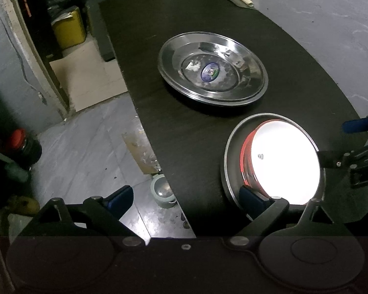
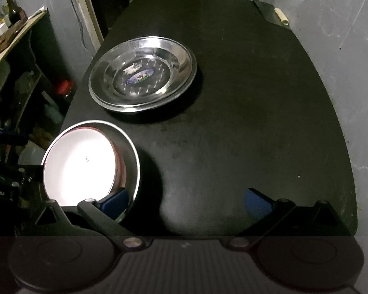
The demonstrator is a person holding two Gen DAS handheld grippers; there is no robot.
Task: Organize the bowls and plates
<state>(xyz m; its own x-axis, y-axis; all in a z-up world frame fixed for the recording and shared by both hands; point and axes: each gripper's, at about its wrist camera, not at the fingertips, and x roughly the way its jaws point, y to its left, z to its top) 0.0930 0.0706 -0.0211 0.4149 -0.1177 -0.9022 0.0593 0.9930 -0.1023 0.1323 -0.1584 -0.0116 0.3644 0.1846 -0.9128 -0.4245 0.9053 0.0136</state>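
Both grippers stand wide and empty, left gripper (image 1: 187, 197) and right gripper (image 2: 186, 202) flanking the red-rimmed white bowl (image 1: 284, 161) nested in a steel plate (image 1: 233, 152); steel plate stack (image 1: 212, 69) at eleven o'clock; lift level, pads under rim.

"bot.AI" on left hand-held gripper (image 2: 2, 191)
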